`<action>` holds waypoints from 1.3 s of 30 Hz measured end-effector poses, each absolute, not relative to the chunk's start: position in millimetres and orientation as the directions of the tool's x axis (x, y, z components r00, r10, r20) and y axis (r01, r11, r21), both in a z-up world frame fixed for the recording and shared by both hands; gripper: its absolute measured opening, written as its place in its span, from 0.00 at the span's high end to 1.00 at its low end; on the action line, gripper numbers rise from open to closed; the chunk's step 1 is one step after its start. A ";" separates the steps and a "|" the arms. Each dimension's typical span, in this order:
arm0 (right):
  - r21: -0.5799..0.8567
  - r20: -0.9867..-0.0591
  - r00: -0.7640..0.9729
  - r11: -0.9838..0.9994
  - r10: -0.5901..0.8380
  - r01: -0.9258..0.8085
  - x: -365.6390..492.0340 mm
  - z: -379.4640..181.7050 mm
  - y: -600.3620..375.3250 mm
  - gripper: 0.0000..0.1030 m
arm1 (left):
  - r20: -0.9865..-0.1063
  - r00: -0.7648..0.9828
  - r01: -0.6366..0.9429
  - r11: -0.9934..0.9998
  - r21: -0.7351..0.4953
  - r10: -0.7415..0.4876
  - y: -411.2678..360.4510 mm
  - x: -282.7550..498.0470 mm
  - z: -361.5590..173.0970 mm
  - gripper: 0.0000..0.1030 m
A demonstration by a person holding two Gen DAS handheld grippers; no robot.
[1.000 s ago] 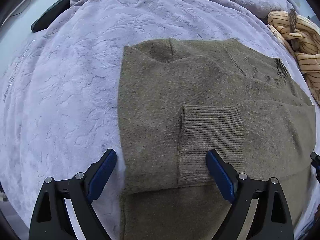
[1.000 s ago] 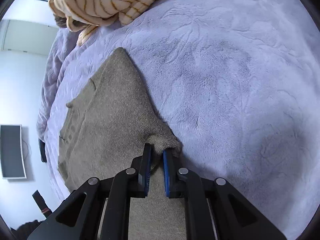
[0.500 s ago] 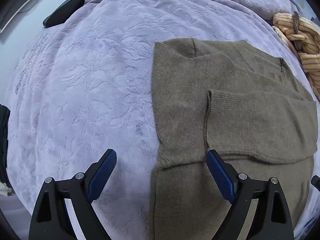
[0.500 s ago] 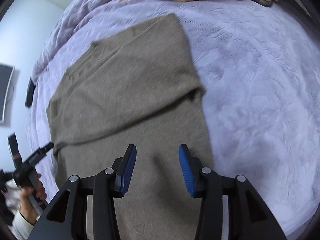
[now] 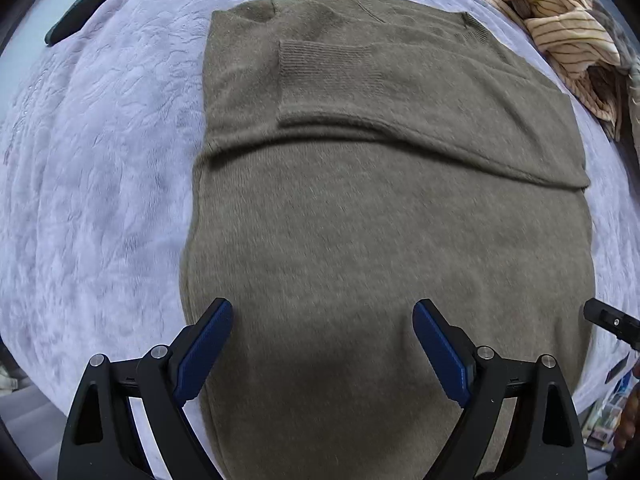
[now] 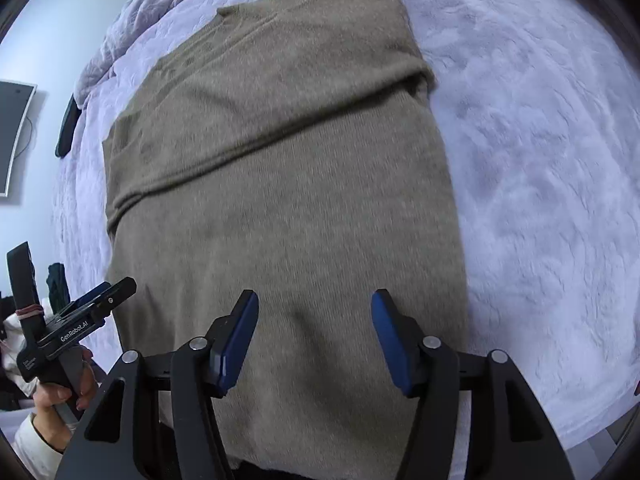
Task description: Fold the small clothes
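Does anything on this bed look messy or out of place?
Only the crumpled yellow striped cloth, heaped at the lilac blanket's far edge. The olive knitted sweater lies flat and straight, sleeves folded across it; nothing is spilled or damaged.

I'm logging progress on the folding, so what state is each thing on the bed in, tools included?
Sweater: flat on the blanket, both sleeves folded across the chest, body not yet folded.
Striped garment: crumpled, unfolded, beside the sweater.
Blanket: spread over the bed.
Left tool: open wide above the sweater, holding nothing.
Right tool: jaws opening, nothing between them.
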State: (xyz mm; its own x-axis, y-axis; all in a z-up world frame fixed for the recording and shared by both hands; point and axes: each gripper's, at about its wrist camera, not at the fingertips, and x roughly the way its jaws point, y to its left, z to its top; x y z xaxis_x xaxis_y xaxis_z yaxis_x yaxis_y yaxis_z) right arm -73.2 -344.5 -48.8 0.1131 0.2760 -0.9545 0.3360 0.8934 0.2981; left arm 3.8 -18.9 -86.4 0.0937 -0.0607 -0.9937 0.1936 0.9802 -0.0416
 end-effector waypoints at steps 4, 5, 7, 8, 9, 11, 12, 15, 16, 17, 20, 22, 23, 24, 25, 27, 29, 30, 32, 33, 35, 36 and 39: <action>0.296 -0.955 0.084 0.901 0.285 0.316 -91.5 -47.8 -346.3 0.34 | -0.993 0.101 0.170 0.985 -0.037 -0.055 -25.5 -22.1 -79.1 0.11; 0.297 -0.955 0.077 0.903 0.287 0.312 -96.1 -47.8 -348.2 0.33 | -0.993 0.103 0.160 0.987 -0.036 -0.052 -26.7 -27.8 -77.0 0.11; 0.298 -0.954 0.062 0.906 0.294 0.301 -103.7 -48.5 -351.8 0.33 | -0.993 0.108 0.140 0.990 -0.030 -0.046 -29.5 -40.6 -72.4 0.11; 0.300 -0.953 0.056 0.906 0.297 0.298 -106.2 -48.8 -353.2 0.33 | -0.993 0.112 0.131 0.991 -0.028 -0.043 -30.3 -46.3 -69.8 0.11; 0.303 -0.952 0.050 0.906 0.302 0.294 -108.9 -49.4 -355.1 0.33 | -0.993 0.115 0.123 0.992 -0.026 -0.040 -29.0 -51.9 -67.5 0.11; 0.314 -0.948 0.039 0.904 0.317 0.289 -112.8 -50.9 -358.6 0.33 | -0.991 0.126 0.106 0.994 -0.020 -0.033 -28.7 -63.0 -62.7 0.11; 0.318 -0.946 0.031 0.904 0.323 0.287 -114.8 -52.3 -360.2 0.33 | -0.991 0.130 0.097 0.995 -0.020 -0.033 -29.7 -69.1 -60.2 0.11; 0.321 -0.944 0.016 0.906 0.329 0.278 -118.9 -55.3 -363.2 0.33 | -0.991 0.128 0.082 0.996 -0.022 -0.032 -25.7 -73.3 -54.6 0.11; 0.321 -0.944 0.011 0.905 0.331 0.278 -120.0 -55.9 -364.1 0.33 | -0.991 0.127 0.079 0.997 -0.021 -0.031 -27.1 -78.5 -52.4 0.11; 0.325 -0.942 0.008 0.903 0.336 0.280 -121.2 -56.4 -364.8 0.33 | -0.991 0.127 0.078 0.997 -0.020 -0.030 -27.1 -84.7 -50.2 0.11; 0.338 -0.936 0.003 0.896 0.353 0.288 -124.8 -58.0 -365.4 0.33 | -0.992 0.123 0.077 0.997 -0.010 -0.019 -29.6 -97.2 -49.0 0.11; 0.341 -0.934 -0.002 0.894 0.357 0.291 -127.1 -59.1 -363.9 0.33 | -0.994 0.112 0.076 0.997 -0.010 -0.019 -18.6 -79.0 -51.4 0.11; 0.341 -0.934 -0.004 0.892 0.358 0.295 -129.0 -59.8 -363.3 0.33 | -0.994 0.110 0.078 0.997 -0.011 -0.020 -16.0 -78.6 -51.0 0.11; 0.342 -0.933 -0.005 0.891 0.359 0.299 -130.9 -60.3 -362.7 0.33 | -0.994 0.109 0.082 0.997 -0.011 -0.020 -15.5 -78.6 -50.9 0.11; 0.341 -0.933 -0.006 0.889 0.360 0.305 -133.3 -60.8 -361.7 0.33 | -0.994 0.109 0.088 0.996 -0.012 -0.022 -13.8 -79.9 -50.9 0.11; 0.337 -0.934 -0.006 0.887 0.357 0.317 -138.5 -61.5 -359.6 0.33 | -0.994 0.105 0.095 0.995 -0.019 -0.029 -8.0 -83.0 -52.2 0.11; 0.328 -0.937 -0.008 0.886 0.350 0.327 -144.1 -62.5 -356.8 0.33 | -0.994 0.099 0.097 0.995 -0.030 -0.039 -2.1 -89.3 -55.3 0.11; 0.322 -0.939 -0.009 0.887 0.345 0.332 -146.7 -63.0 -354.8 0.33 | -0.995 0.093 0.098 0.995 -0.036 -0.045 1.8 -92.4 -57.3 0.11; 0.313 -0.941 -0.009 0.884 0.337 0.346 -153.0 -63.6 -352.0 0.33 | -0.995 0.082 0.100 0.994 -0.047 -0.056 12.8 -100.9 -60.1 0.11; 0.311 -0.942 -0.009 0.882 0.336 0.355 -157.4 -63.8 -349.5 0.33 | -0.995 0.077 0.102 0.993 -0.052 -0.060 19.4 -105.9 -61.3 0.11; 0.309 -0.943 -0.006 0.878 0.334 0.365 -164.8 -64.4 -344.0 0.33 | -0.995 0.070 0.104 0.993 -0.061 -0.069 32.1 -116.1 -62.7 0.11; 0.305 -0.944 -0.006 0.879 0.330 0.367 -167.4 -64.5 -341.2 0.33 | -0.995 0.065 0.106 0.992 -0.067 -0.074 38.8 -120.7 -63.8 0.11; 0.298 -0.947 0.000 0.877 0.322 0.376 -177.8 -64.3 -332.6 0.33 | -0.995 0.057 0.118 0.990 -0.079 -0.086 59.1 -135.5 -66.7 0.11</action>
